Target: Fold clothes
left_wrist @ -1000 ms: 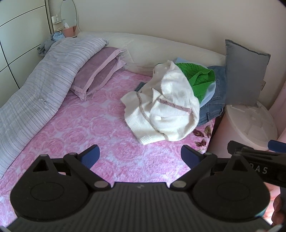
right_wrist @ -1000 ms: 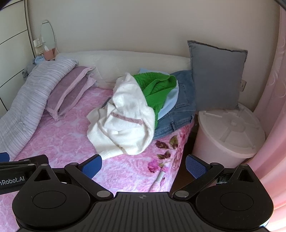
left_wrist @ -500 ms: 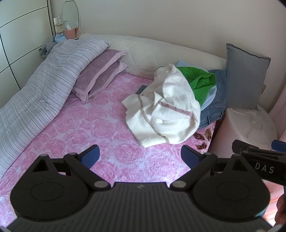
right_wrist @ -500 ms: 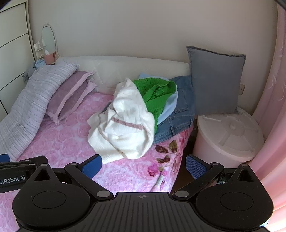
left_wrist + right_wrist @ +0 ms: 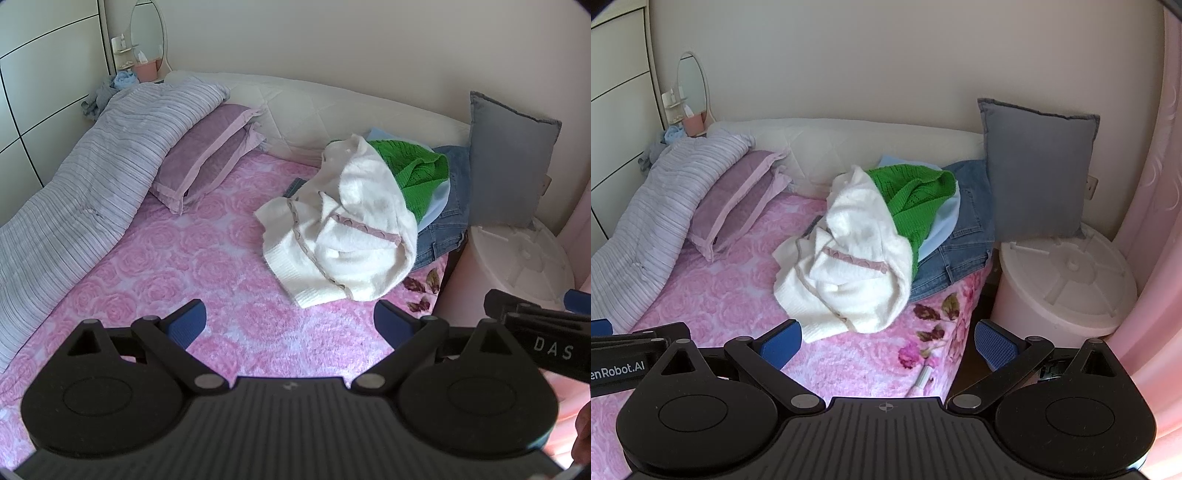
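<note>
The clothes lie in one loose heap at the far right corner of the bed (image 5: pixel 207 266), near the headboard. On top and nearest me is a cream knit with pink trim (image 5: pixel 343 236), crumpled, its hem spilling onto the pink rose-patterned spread. Behind it sits a green knit (image 5: pixel 417 173), bunched up, resting on something pale blue (image 5: pixel 437 203) that I can only see the edge of, and under all of that is a pair of blue jeans (image 5: pixel 447 221) reaching to the mattress edge.

As for progress — none of these four pieces lies folded; every one I can see is rumpled or draped over another. I see no neat stack anywhere on the bed, though whatever lies outside my two views I cannot speak for. Judging from this, all four pieces are left to fold, and the cream one is the handiest, being on top.

Counted: one cream knit, one green knit, one pale blue piece, one pair of jeans. Further out there are two lilac pillows (image 5: pixel 207 155), one striped quilt (image 5: pixel 85 184) bundled along the left side, one grey cushion (image 5: pixel 509 162) standing against the wall, and one white round lidded bin (image 5: pixel 1067 273) beside the bed.

My left gripper (image 5: pixel 290 319) and right gripper (image 5: pixel 888 343) both hover low over the near part of the spread — fingers wide apart, nothing between them, well short of the heap.
</note>
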The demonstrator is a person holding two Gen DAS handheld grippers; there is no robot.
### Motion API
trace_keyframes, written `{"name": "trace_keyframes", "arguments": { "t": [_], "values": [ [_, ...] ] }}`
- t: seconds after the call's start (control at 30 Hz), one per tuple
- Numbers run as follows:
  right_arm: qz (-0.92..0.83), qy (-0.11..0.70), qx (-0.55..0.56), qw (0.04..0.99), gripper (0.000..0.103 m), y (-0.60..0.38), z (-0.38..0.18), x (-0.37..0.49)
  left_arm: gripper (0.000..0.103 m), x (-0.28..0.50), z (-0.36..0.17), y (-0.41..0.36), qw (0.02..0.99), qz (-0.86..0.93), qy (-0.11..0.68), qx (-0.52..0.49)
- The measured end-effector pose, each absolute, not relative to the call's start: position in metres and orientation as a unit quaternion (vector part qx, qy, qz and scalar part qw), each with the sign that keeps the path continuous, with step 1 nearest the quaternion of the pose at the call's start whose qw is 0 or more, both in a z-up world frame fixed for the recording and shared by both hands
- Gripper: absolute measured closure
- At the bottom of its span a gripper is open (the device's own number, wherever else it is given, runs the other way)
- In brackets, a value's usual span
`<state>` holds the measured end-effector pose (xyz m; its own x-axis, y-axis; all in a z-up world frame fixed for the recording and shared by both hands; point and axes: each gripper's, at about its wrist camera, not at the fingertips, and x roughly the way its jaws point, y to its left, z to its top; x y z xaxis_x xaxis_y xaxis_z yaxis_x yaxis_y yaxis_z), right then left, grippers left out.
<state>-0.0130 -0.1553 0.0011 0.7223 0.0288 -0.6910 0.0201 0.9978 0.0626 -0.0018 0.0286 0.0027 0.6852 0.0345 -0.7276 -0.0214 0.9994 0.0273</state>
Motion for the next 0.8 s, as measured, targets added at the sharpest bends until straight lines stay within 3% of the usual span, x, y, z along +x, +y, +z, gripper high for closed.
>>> {"name": "trace_keyframes", "arguments": {
  "t": [0.8],
  "values": [
    [0.005, 0.375, 0.027, 0.927, 0.0, -0.143, 0.001, -0.005, 0.007, 0.007, 0.005, 0.045, 0.918, 0.008, 0.396, 0.004]
  ]
}}
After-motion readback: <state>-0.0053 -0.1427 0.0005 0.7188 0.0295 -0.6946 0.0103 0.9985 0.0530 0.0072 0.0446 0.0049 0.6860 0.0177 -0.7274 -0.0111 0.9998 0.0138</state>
